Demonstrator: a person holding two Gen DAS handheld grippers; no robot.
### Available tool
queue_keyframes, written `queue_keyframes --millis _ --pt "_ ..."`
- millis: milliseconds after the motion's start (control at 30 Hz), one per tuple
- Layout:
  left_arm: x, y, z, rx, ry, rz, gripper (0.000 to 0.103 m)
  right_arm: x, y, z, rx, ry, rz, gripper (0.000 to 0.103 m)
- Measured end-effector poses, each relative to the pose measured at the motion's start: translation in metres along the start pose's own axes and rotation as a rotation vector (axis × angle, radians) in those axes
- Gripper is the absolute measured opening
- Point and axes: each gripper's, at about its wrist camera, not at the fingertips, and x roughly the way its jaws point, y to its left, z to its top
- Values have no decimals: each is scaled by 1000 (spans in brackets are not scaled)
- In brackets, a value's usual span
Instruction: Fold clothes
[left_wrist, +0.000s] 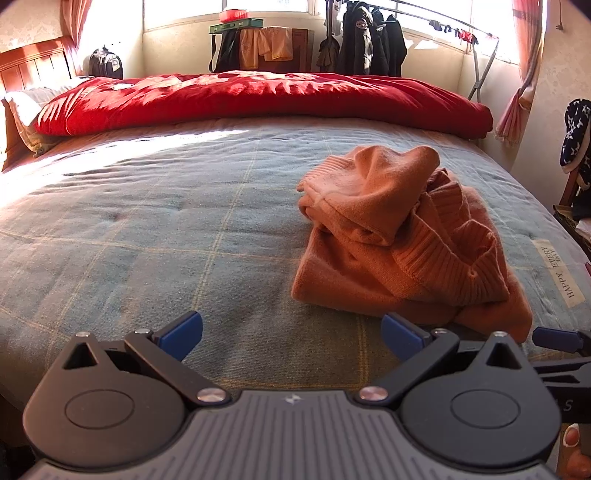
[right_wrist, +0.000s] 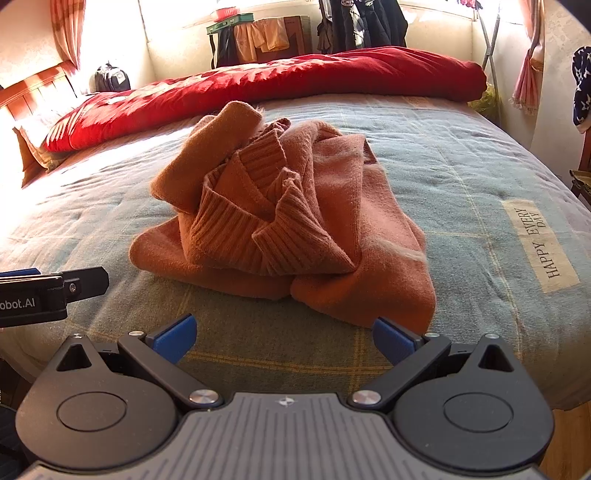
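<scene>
An orange knitted sweater (left_wrist: 402, 240) lies crumpled in a heap on the blue-green checked bedspread (left_wrist: 166, 229), its ribbed hem and collar bunched on top. In the right wrist view the sweater (right_wrist: 288, 225) lies straight ahead over the bedspread (right_wrist: 461, 184). My left gripper (left_wrist: 291, 336) hovers above the bed's near edge, left of the heap, open with nothing between its blue fingers. My right gripper (right_wrist: 284, 341) is open too, just short of the sweater's near edge, not touching it. The left gripper's side (right_wrist: 48, 291) shows at the left of the right wrist view.
A red quilt (left_wrist: 258, 99) lies rolled across the far side of the bed. Behind it stand a backpack (left_wrist: 106, 62), a small table with cloths (left_wrist: 266, 44) and a rack of dark jackets (left_wrist: 373, 40). A label reading "HAPPY EVERY DAY" (right_wrist: 539, 243) is sewn on the bedspread's right side.
</scene>
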Motion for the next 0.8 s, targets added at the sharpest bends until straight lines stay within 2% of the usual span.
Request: queue_keyframes --millis 200,800 --pt "3 -1 -2 10 -16 -2 102 -2 -1 -1 4 -15 1 103" --pt "-2 -9 0 27 6 -17 102 -12 -1 2 3 -25 -3 103"
